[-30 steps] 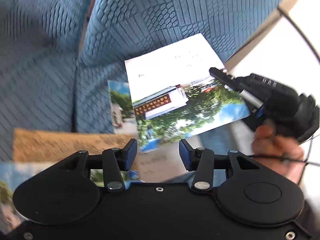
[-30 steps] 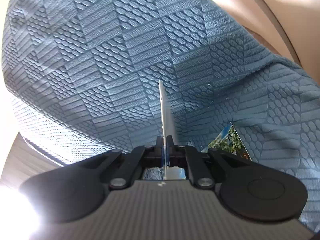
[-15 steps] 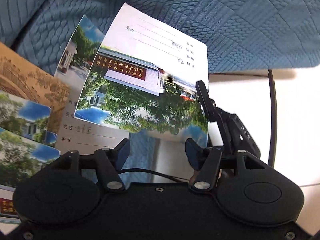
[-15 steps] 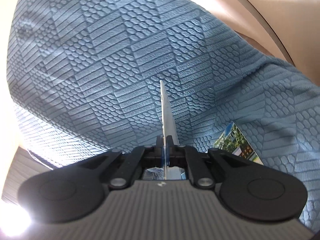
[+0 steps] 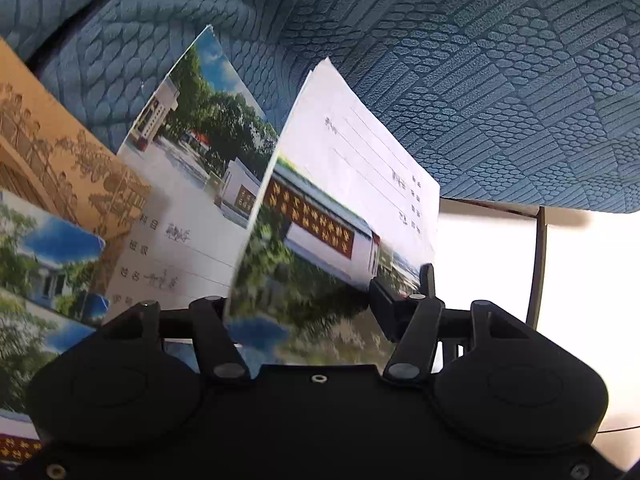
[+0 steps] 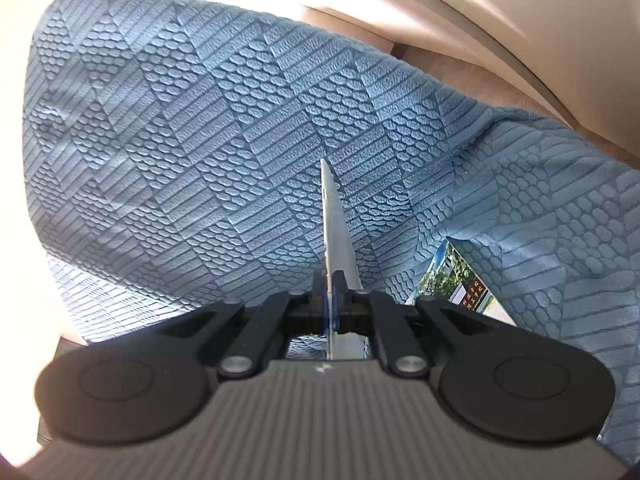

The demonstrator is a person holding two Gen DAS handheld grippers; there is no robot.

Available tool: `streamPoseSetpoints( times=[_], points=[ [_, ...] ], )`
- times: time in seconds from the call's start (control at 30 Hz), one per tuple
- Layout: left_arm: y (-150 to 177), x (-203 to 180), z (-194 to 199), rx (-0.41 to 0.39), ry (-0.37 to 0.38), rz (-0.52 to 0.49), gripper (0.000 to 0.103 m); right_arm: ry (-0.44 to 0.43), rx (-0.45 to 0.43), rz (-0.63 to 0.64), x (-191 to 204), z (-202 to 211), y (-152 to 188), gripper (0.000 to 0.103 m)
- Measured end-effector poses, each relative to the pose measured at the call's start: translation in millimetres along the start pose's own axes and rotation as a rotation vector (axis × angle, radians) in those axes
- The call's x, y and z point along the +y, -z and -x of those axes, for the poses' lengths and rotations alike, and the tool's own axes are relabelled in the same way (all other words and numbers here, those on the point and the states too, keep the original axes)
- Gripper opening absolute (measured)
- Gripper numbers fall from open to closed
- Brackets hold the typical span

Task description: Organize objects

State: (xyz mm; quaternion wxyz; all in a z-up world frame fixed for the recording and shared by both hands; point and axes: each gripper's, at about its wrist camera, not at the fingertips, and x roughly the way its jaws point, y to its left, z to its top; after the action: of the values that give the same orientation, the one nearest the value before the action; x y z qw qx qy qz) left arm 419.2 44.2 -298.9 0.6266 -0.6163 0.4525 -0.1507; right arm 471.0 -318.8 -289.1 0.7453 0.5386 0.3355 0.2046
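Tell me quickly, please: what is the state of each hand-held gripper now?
Left hand-held gripper: closing, booklet between its jaws, not yet clamped.
Right hand-held gripper: closed on the same booklet's edge.

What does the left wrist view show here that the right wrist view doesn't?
Only the left wrist view shows the left gripper, its jaws closing with the held notebook's lower edge between them, a brown notebook and more photo-cover notebooks lying at left.

Only the right wrist view shows the right gripper shut on that notebook, seen edge-on.

Both show the blue textured cloth behind.
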Motion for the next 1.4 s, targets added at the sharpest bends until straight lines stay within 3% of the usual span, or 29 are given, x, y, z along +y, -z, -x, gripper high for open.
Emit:
streamPoseSetpoints(
  times=[0.13,0.27,0.53,0.8,1.17,1.4],
  points=[
    [-5,0,-1,0.015,-0.003,-0.018,0.048,-0.003,0.003,-0.013,-1,7,2,0.005],
    [-2,-9,0,0.067,-0.008,-0.105,0.041,0.001,0.004,-0.004,-1,17,6,0.005],
    [21,-16,19,0.088,-0.046,-0.214,0.014,0.052,0.037,0.052,-1,33,23,0.005],
    [60,-49,57,0.026,-0.198,-0.441,0.008,0.087,0.083,0.137,8,47,51,0.005],
    [106,-95,135,-0.092,-0.247,-0.638,0.008,0.047,0.085,0.269,72,88,99,0.005],
    [132,-102,184,-0.158,-0.274,-0.663,0.009,0.036,0.116,0.313,107,102,129,0.005]
  ],
)
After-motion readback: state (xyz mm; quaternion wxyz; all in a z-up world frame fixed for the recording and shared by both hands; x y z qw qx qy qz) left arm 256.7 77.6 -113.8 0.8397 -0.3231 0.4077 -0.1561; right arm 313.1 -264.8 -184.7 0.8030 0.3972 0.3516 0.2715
